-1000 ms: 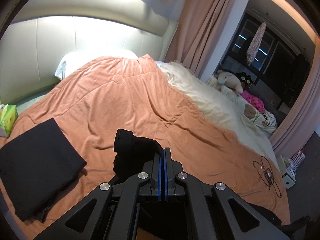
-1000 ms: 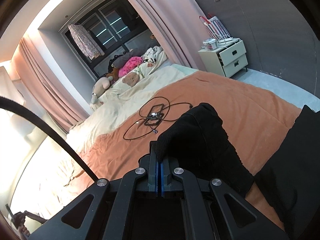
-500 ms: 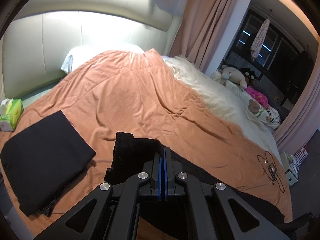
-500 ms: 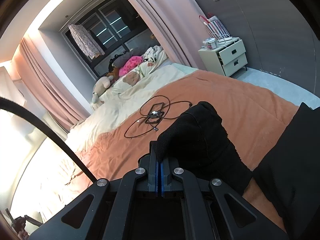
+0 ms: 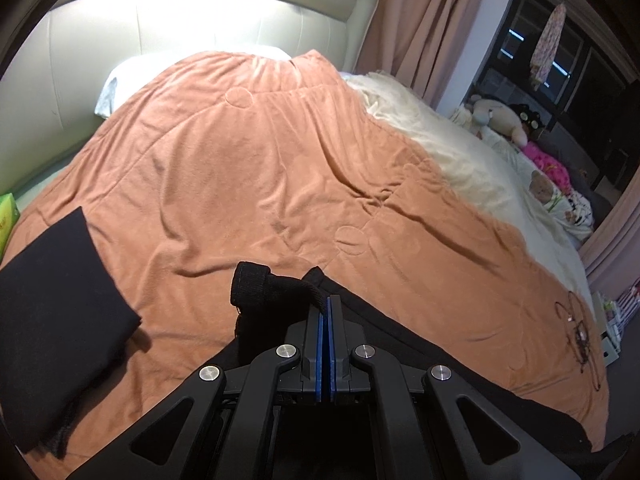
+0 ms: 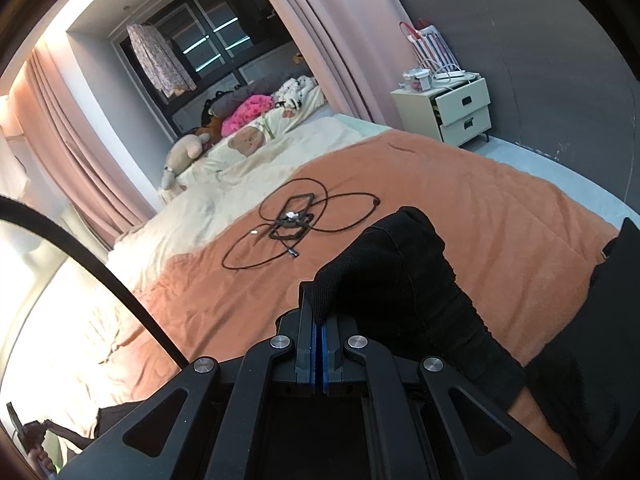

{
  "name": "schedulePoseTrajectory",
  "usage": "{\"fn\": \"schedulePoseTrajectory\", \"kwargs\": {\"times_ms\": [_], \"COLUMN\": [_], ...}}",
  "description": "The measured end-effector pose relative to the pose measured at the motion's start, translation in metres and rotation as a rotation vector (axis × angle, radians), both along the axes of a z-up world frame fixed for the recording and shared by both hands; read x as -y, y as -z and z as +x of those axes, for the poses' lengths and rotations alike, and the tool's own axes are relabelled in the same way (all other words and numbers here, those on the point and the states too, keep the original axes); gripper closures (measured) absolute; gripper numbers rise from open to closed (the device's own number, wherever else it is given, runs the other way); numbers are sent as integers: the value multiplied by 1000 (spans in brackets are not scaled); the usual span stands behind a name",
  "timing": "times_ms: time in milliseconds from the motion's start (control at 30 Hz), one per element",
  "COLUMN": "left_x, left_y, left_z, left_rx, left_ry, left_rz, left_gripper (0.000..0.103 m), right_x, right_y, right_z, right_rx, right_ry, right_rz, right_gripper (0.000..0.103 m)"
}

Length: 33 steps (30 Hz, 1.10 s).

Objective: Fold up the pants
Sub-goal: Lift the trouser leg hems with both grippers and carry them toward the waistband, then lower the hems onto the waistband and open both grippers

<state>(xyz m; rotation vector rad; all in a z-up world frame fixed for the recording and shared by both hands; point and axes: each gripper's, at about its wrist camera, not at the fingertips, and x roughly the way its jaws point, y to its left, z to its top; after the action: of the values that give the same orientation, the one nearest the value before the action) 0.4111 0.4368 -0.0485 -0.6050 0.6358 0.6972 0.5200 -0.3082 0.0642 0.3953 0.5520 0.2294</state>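
Gripping black pants (image 5: pixel 260 292) with both tongs: left tongs (image 5: pixel 328 300) clenched on one bunched bit, right tongs (image 6: pixel 319 316) clenched on another fold (image 6: pixel 392 264). Pants drape from the tongs down onto the orange blanket (image 5: pixel 240 176) on the bed. Folded black cloth (image 5: pixel 52 300) lies to the left, apart. Cable tangle (image 6: pixel 296 224) sits beyond the right tongs, near the cream sheet (image 6: pixel 224 200).

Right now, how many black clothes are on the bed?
2. One folded black garment lies on the orange blanket's left side; black pants are pinched in both tongs near the front edge. Others may be hidden.
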Motion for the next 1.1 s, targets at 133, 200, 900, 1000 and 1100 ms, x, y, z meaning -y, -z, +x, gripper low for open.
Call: {"fn": "schedulePoseTrajectory", "kwargs": {"times_ms": [133,200,900,1000,1100], "left_x": [-13,-17,-36,-37,-37], "left_y": [30,44,122,131,132], "left_z": [40,55,140,147,145], "left_rx": [-69,-92,-271,-303,-301], "left_ry": [1,0,-38,-43,-53], "left_rz": [-2,-6,17,16,10], "left_gripper": [101,101,101,99,88], "right_x": [-14,-20,-75,-79,-73], "right_y": [12,19,51,56,54], "right_z": [24,39,148,159,163], "right_rx": [-28,-54,-225,-261,-272], "right_ry": [19,21,64,79,52], "right_rz": [-23,-30,-176,-166,-119], "right_gripper": [103,103,103,103,96]}}
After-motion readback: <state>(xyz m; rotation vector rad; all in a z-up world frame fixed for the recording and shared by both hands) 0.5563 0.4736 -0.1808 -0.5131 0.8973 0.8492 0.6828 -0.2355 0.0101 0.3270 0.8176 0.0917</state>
